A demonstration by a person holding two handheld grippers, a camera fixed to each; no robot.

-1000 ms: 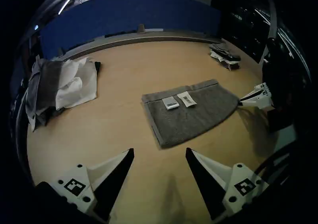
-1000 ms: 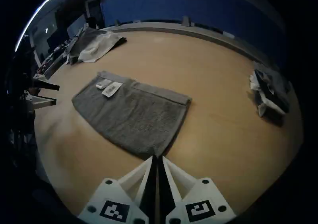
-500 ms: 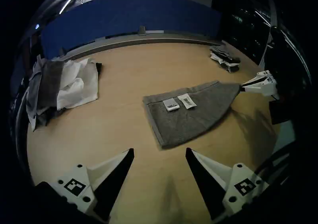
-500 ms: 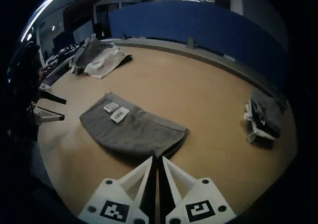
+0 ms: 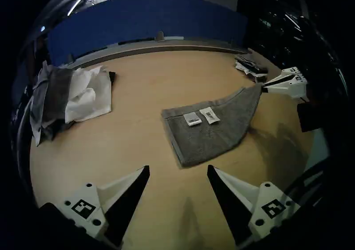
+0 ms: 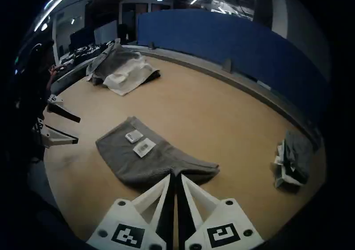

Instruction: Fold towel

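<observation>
Up it goes: the right gripper (image 6: 176, 176), pinched tight on a corner of the grey towel (image 5: 208, 130), has hauled it higher off the surface (image 5: 142, 85), so the fold's under way; the rest lies flat, left gripper (image 5: 177, 167) spread wide, waiting

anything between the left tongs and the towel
Nothing visible does. Bare table lies between the open left tongs and the towel. The cloth pile and the small stack sit well off to the sides. The right tongs are shut on the towel's far corner, raised off the table.
</observation>
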